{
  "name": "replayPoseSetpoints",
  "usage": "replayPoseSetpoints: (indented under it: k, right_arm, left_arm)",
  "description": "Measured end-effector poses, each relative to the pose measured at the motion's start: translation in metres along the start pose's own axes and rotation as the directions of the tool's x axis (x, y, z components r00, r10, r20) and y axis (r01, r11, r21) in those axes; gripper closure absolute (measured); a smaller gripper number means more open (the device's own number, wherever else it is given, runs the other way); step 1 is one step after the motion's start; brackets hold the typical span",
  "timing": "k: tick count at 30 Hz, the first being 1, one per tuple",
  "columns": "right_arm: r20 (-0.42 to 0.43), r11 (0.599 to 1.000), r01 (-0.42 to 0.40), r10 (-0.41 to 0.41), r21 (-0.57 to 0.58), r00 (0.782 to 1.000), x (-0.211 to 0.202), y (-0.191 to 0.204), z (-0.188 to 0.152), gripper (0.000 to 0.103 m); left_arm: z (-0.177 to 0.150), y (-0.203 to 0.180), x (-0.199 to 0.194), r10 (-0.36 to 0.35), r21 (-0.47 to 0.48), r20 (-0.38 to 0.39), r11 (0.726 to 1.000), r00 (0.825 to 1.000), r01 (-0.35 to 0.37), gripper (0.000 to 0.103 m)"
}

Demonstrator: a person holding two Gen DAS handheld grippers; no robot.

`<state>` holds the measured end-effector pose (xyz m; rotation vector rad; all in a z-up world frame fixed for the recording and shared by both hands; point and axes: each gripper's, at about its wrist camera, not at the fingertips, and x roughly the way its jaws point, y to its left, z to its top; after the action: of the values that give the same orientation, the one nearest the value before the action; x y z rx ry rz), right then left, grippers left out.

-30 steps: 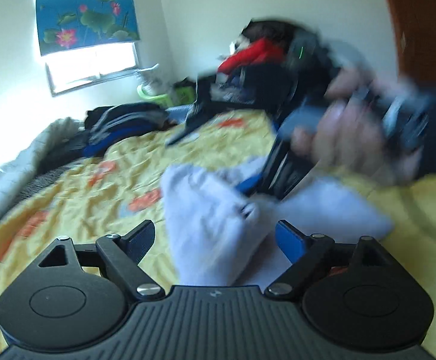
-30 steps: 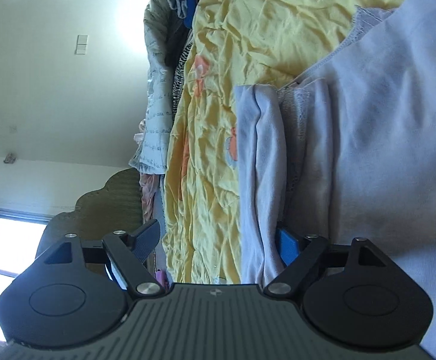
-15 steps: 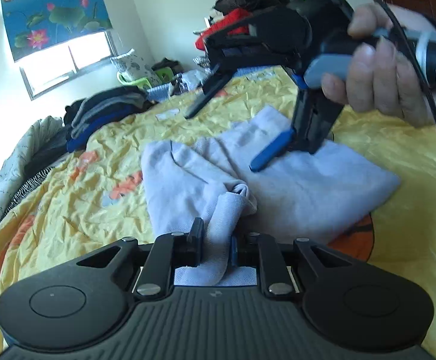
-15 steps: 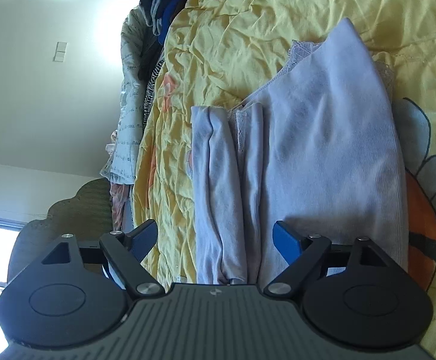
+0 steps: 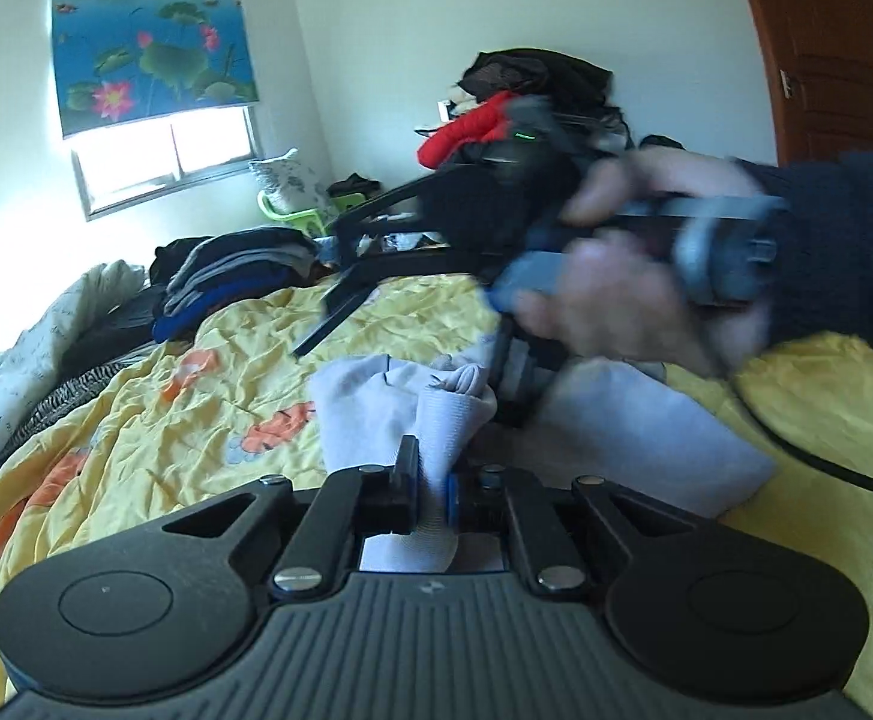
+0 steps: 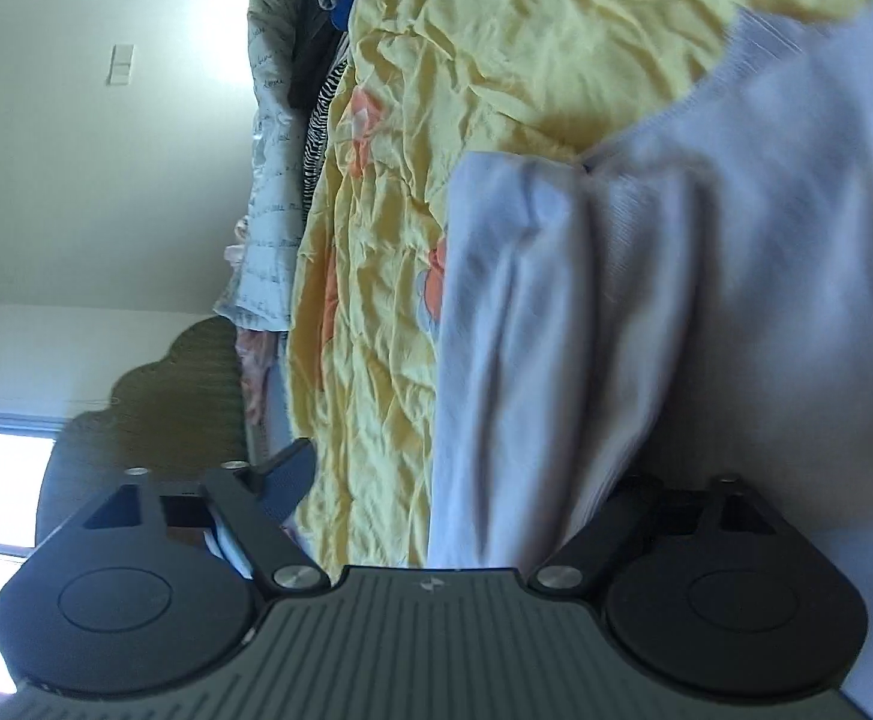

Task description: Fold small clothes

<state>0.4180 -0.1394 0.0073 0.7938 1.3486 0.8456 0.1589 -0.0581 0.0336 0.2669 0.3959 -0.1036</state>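
Observation:
A pale lilac garment [image 5: 616, 420] lies part-folded on the yellow bed sheet [image 5: 196, 420]. My left gripper [image 5: 430, 483] is closing its jaws on a raised fold at the garment's near edge, and the pads pinch the cloth. My right gripper [image 5: 406, 384], blurred and held by a hand [image 5: 616, 300], reaches over the garment from the right. In the right wrist view the garment [image 6: 676, 300] fills the space between the jaws of the right gripper [image 6: 454, 468], which are closing. Its left finger [image 6: 280, 480] stands clear of the cloth. Cloth hides the other finger.
A stack of folded dark clothes [image 5: 238, 276] sits at the far left of the bed, with a grey quilt [image 5: 28, 348] beside it. A heap of clothes [image 5: 526, 96] and a green stool [image 5: 298, 216] stand at the back. A black cable [image 5: 808, 456] crosses the sheet at right.
My left gripper went from wide open to pinching the garment's near fold. The right gripper rose above the cloth, then came back down close over it, its jaws narrowing.

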Motion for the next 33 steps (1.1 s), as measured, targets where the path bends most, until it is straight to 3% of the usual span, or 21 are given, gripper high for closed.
replayPoseSetpoints:
  k: [1,2,5,8,11,14,18,21,23,26,28,29,30,32,33]
  right_arm:
    - [0.014,0.998,0.042,-0.042,-0.045,0.999,0.004,0.005,0.002,0.07]
    - [0.016,0.991,0.092,-0.091,-0.099,0.996,0.01,0.01,0.002,0.086]
    - [0.03,0.955,0.197,-0.195,-0.223,0.98,0.019,0.014,0.0,0.086]
    - [0.042,0.938,0.207,-0.204,-0.278,0.978,0.008,0.021,0.002,0.086]
    - [0.06,0.909,0.207,-0.198,-0.362,0.978,-0.024,0.036,0.005,0.086]
    - [0.084,0.905,0.208,-0.191,-0.37,0.978,-0.062,0.028,0.009,0.086]
    - [0.097,0.926,0.281,-0.265,-0.251,0.959,-0.082,-0.033,0.009,0.085]
    - [0.151,0.971,0.188,-0.166,-0.146,0.974,-0.099,-0.063,0.003,0.082]
    - [0.189,0.975,0.188,-0.164,-0.116,0.968,-0.111,-0.064,0.004,0.07]
    - [0.279,0.979,0.199,-0.178,-0.05,0.944,-0.139,-0.064,0.012,0.059]
    - [0.369,0.971,0.235,-0.202,-0.046,0.907,-0.158,-0.057,0.011,0.057]
    - [0.412,0.964,0.255,-0.204,-0.074,0.888,-0.164,-0.047,0.008,0.057]
    - [0.424,0.963,0.245,-0.177,-0.111,0.888,-0.167,-0.04,0.006,0.056]
    - [0.374,0.973,0.16,-0.088,-0.166,0.923,-0.158,-0.031,0.005,0.045]
    - [0.331,0.975,0.118,-0.051,-0.186,0.942,-0.148,-0.027,0.005,0.041]
  left_arm:
    - [-0.002,-0.003,0.002,0.001,0.014,-0.006,1.0,1.0,-0.001,0.095]
    - [-0.004,-0.004,0.005,0.003,0.022,-0.014,1.0,1.0,-0.003,0.095]
    - [-0.006,-0.008,0.013,-0.013,0.015,-0.046,1.0,0.999,0.013,0.095]
    - [0.002,-0.016,0.015,-0.044,0.005,-0.032,0.999,0.999,0.045,0.095]
    - [0.017,-0.028,0.015,-0.09,0.011,0.015,0.996,0.996,0.09,0.095]
    - [0.025,-0.047,0.022,-0.151,0.033,0.037,0.988,0.988,0.15,0.095]
    - [0.008,-0.079,0.046,-0.221,0.059,-0.054,0.973,0.974,0.224,0.095]
    - [0.002,-0.089,0.05,-0.203,0.112,-0.055,0.972,0.978,0.208,0.094]
    - [0.005,-0.084,0.046,-0.247,0.115,-0.054,0.961,0.968,0.252,0.093]
    - [0.007,-0.065,0.024,-0.315,0.15,-0.012,0.938,0.949,0.313,0.081]
    - [0.008,-0.047,0.007,-0.331,0.136,0.02,0.936,0.943,0.325,0.072]
    - [0.009,-0.041,-0.001,-0.333,0.114,0.041,0.938,0.942,0.326,0.061]
    - [0.011,-0.036,-0.004,-0.327,0.094,0.061,0.943,0.943,0.32,0.045]
    - [0.017,-0.037,-0.004,-0.324,0.09,0.101,0.944,0.94,0.316,0.032]
    - [0.018,-0.04,0.002,-0.326,0.106,0.099,0.943,0.94,0.316,0.032]
